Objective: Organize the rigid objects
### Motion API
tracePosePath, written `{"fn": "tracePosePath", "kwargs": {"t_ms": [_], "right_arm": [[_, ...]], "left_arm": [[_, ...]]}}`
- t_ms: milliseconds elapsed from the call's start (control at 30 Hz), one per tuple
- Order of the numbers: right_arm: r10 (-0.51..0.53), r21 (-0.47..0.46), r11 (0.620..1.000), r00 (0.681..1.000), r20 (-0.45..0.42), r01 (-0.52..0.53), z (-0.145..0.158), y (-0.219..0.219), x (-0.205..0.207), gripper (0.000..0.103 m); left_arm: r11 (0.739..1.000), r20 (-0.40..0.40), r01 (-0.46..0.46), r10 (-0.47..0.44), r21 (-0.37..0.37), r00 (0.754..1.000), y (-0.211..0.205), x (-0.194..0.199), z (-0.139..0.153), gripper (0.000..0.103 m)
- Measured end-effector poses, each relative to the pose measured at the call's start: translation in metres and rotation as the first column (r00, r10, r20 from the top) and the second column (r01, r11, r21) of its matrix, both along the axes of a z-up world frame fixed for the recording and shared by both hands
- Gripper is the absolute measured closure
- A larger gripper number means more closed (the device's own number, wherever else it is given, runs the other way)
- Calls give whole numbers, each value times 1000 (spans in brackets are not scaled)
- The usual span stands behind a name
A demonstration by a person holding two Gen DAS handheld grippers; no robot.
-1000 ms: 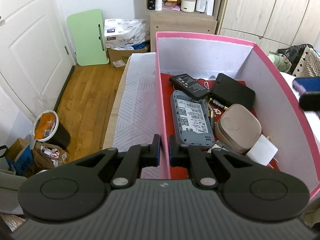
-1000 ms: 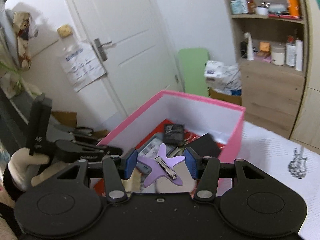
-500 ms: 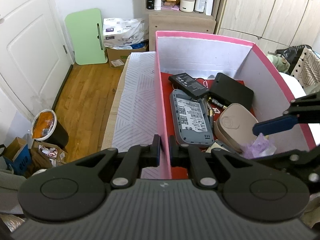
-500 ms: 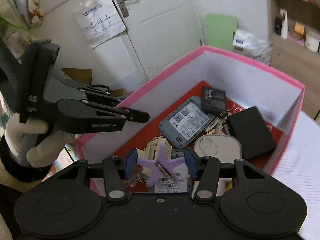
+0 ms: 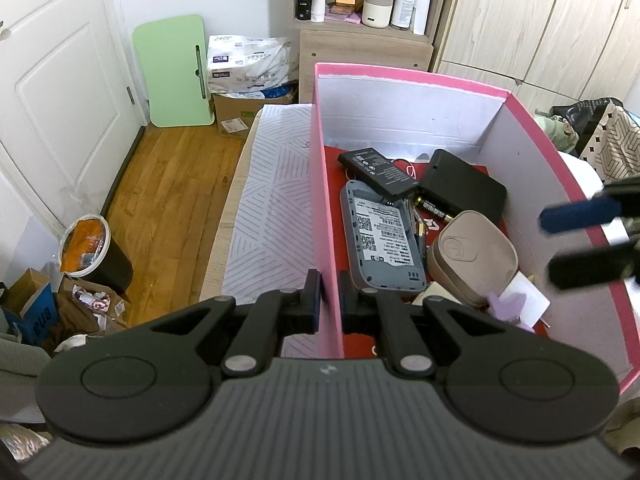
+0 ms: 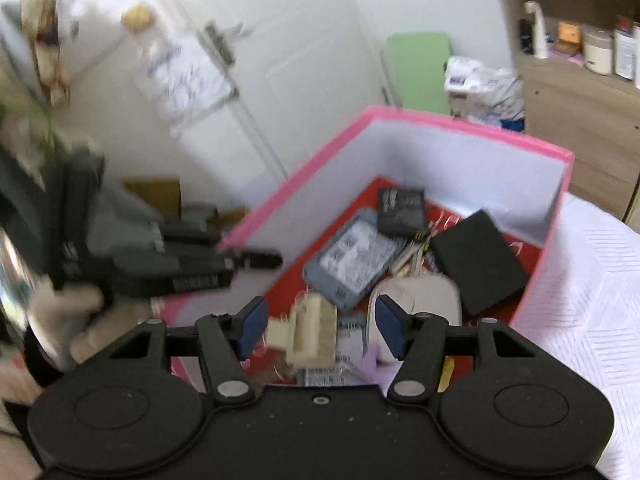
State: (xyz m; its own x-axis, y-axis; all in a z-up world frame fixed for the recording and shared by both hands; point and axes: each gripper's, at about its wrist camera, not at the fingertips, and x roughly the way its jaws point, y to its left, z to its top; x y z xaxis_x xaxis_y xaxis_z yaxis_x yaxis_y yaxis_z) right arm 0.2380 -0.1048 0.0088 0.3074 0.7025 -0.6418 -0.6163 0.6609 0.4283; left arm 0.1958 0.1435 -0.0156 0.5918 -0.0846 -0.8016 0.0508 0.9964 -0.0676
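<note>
Inside the pink box (image 5: 404,76): purple star clip (image 5: 508,306), a moment ago between the right gripper's (image 6: 318,328) pads, now dropped beside the beige case (image 5: 472,256); jaws opening, empty; left gripper (image 5: 329,298) clamps the box wall; this item counts as stowed.

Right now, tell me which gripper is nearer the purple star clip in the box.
Right. The right gripper hangs open just above the purple star clip, jaws opening, nothing between them. The left gripper is clamped on the pink box's wall, farther off.
</note>
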Motion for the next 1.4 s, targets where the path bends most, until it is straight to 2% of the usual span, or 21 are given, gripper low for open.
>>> {"fn": "tracePosePath", "kwargs": {"t_ms": [133, 367, 533, 733, 800, 867, 1000, 1067, 1133, 1267, 1400], "right_arm": [[-69, 15, 998, 996, 61, 68, 6, -13, -5, 36], [-141, 31, 990, 985, 104, 138, 4, -25, -20, 36], [-168, 24, 986, 973, 157, 166, 4, -23, -36, 36], [-183, 14, 983, 965, 188, 183, 5, -19, -52, 36], [-176, -5, 984, 964, 200, 180, 6, -15, -57, 36], [-182, -28, 981, 960, 215, 192, 8, -13, -62, 30], [-202, -46, 974, 945, 259, 221, 14, -12, -73, 29], [-212, -32, 973, 943, 258, 228, 17, -15, -76, 29], [-222, -20, 972, 940, 260, 235, 20, -16, -80, 29], [-244, -18, 965, 926, 287, 260, 27, -17, -87, 29], [-265, -9, 960, 916, 302, 281, 33, -20, -94, 29]], "left_arm": [[1000, 1, -3, 3, -4, 1000, 0, 0, 0, 95], [1000, 0, -4, 4, -11, 1000, 0, 1, 1, 95], [1000, 8, -14, 14, -16, 1000, 0, -1, 1, 95], [999, 1, -32, 32, 11, 999, -3, -10, -3, 95], [999, -19, -46, 46, 5, 999, -1, -12, 0, 93], [998, -32, -64, 64, -4, 997, 2, -16, 6, 89], [997, -7, -77, 77, 14, 997, 0, -33, 23, 87], [996, 2, -85, 85, 11, 996, 1, -41, 30, 84], [995, 16, -97, 97, 7, 995, 3, -49, 37, 70], [993, 46, -118, 116, 25, 992, 2, -63, 48, 56], [992, 62, -125, 123, 20, 990, -1, -75, 56, 37]]}}
